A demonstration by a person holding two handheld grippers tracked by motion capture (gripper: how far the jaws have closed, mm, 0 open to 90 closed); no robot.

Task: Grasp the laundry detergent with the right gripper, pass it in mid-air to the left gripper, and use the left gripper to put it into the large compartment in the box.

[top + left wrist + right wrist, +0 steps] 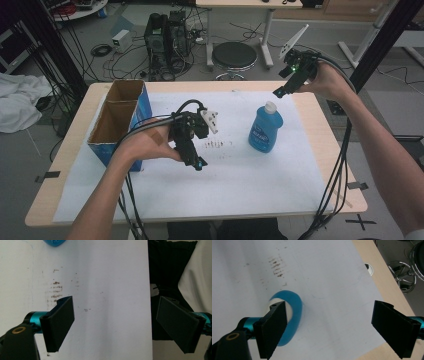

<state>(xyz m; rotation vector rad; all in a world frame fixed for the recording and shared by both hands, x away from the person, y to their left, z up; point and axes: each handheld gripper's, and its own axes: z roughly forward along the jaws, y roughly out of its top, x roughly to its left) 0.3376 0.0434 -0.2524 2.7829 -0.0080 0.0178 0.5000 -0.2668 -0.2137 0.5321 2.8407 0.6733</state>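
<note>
Bottle (265, 128) untouched on worktop (320, 150); I hold right gripper (281, 90) spread above it, left gripper (196, 162) spread nearby.

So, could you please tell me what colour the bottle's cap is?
White cap on the blue bottle, clearest in the high view.

A blue bottle (265, 129) with a white cap is seen on a white sheet (240, 175) marked by brownish smudges (215, 144). The box (120, 120) is blue outside, brown cardboard inside. Teal accents, perhaps anodised, are seen behind black pads (61, 322).
</note>
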